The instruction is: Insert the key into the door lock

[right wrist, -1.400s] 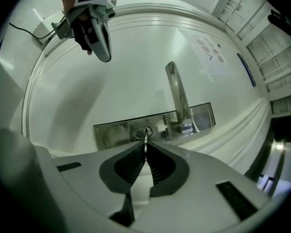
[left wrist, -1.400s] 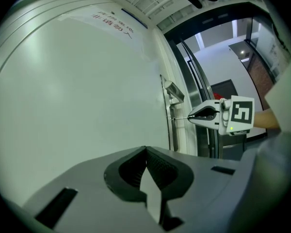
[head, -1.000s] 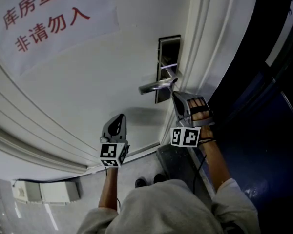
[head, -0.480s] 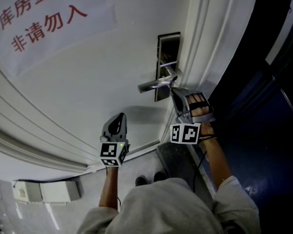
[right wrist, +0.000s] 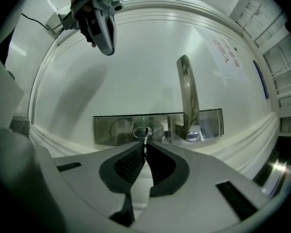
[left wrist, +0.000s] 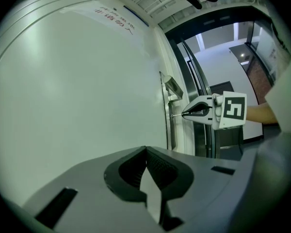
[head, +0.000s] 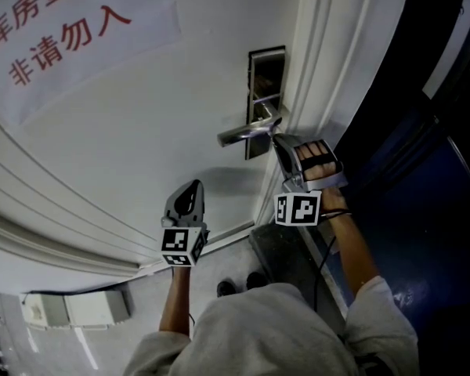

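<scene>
Key [right wrist: 145, 141]: being pinched in the clenched right gripper [right wrist: 145, 148], tip meeting the keyhole [right wrist: 143, 131] in the lock plate [right wrist: 111, 128]. Left gripper [left wrist: 146, 150]: hovering well apart from the lock plate, jaws pressing together on nothing.

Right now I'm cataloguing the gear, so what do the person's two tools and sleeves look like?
Both tools, left tool and right tool, are grey plastic shells tapering to dark ribbed pads. Each carries a white cube with black square markers. A thin dark cable trails from the right one. Sleeves are light grey.
</scene>
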A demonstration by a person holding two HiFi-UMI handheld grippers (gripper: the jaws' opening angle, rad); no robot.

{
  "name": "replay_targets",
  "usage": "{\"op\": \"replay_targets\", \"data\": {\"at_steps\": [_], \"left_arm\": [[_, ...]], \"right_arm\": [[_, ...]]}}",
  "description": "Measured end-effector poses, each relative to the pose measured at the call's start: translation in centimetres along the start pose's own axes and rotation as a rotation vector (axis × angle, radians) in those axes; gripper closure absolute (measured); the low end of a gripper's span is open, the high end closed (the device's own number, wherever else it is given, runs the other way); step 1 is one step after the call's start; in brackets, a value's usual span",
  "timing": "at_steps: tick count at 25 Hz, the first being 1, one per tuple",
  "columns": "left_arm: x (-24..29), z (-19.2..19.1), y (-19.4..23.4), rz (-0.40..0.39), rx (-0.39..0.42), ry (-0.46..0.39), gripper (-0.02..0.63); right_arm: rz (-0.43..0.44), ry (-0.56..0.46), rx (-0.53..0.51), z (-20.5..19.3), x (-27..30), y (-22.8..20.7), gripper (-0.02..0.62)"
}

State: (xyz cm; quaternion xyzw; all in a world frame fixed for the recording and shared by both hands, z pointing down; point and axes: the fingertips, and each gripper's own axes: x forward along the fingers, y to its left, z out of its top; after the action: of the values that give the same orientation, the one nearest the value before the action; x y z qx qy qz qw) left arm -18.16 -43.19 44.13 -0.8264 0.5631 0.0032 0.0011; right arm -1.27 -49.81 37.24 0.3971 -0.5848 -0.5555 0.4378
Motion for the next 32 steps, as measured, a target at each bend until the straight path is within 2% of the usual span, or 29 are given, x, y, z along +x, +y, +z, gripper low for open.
{"op": "replay_targets", "data": {"at_steps": [6,13,32], "left_arm": [[-0.2,-0.4,0.7,0.007,-0.005,0.007,0.588],[0.1,-0.6,0.3,-0.007,-0.004,0.012,0.588],[-0.2,-0.7,1.9,0.022,0.0,0.017,0.588]], "right_arm": [[-0.04,0.032,-0.028,0.4,0.2,0.1,0.566],[-0.045,0.042,-0.016,1.0,1.1,0.3,0.566],[-0.068,0.004,0.009,1.5,2.8,0.2,0.566]]}}
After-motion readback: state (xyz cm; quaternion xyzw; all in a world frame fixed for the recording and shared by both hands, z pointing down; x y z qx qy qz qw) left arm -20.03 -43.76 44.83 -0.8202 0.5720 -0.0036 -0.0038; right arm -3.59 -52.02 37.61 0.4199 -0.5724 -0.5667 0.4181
